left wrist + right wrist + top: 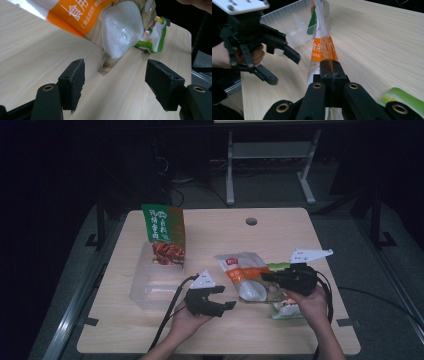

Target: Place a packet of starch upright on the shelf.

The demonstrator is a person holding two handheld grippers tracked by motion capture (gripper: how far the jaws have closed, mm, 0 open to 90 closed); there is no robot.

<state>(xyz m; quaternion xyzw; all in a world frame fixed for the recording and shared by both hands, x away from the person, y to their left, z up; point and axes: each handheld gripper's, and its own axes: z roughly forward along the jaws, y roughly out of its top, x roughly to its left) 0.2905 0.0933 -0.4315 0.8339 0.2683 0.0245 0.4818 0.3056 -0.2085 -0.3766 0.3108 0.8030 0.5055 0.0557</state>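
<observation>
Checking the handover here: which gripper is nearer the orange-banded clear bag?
Right. The right gripper is clamped on the orange-banded bag; the left gripper sits open beside it, not touching.

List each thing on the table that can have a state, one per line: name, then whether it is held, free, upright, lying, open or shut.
Orange-banded bag: lying on the table, its edge clamped by the right gripper.
Right gripper: shut on the bag.
Left gripper: open, nothing between its pads.
Green-edged packet: lying flat, partly under the right hand.
Green snack bag: upright in the clear tray.
Clear tray: resting on the table, otherwise bare.
</observation>
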